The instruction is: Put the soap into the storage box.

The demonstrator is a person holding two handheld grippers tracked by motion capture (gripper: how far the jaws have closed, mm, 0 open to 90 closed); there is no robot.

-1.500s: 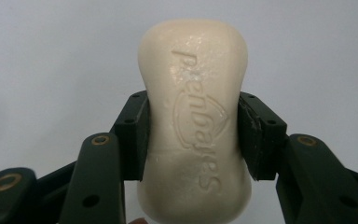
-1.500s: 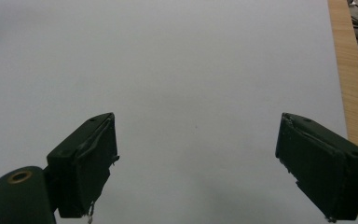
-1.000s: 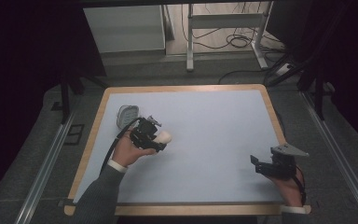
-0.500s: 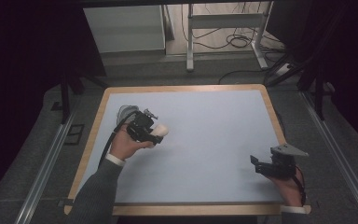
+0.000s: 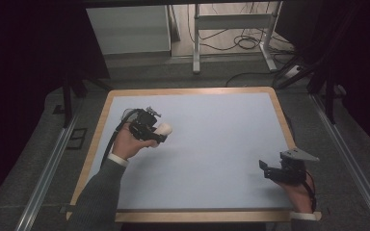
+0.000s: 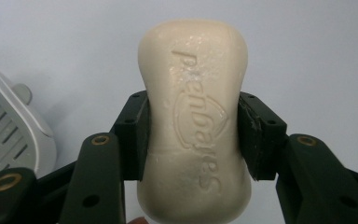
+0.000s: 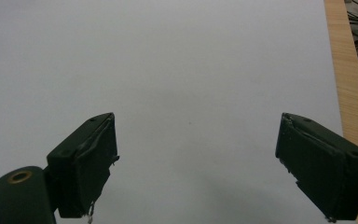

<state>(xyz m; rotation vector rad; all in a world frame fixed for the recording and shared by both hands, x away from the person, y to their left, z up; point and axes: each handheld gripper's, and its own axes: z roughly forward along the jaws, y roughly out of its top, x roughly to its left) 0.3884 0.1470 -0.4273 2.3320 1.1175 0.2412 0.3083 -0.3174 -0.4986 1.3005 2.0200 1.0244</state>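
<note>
Left gripper (image 6: 193,135) pinched cream soap bar (image 6: 195,116) across waist, grey slotted soap dish (image 6: 9,126) lower left, likely destination. Right gripper (image 7: 196,163) spread wide, idle over blue mat (image 7: 191,60).

Waxy matt soap bar (image 6: 195,121), embossed; perhaps plastic ridged dish (image 6: 9,126); matt table (image 5: 221,144), wood-rimmed.

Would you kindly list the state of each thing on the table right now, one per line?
Soap: gripped at its waist by the left tongs, embossed face toward the camera, over the table.
Soap dish: beside the left tongs, holding nothing on the slatted part in view.
Left tongs: shut on the soap.
Right tongs: open wide, holding nothing, near the table's right edge.
</note>
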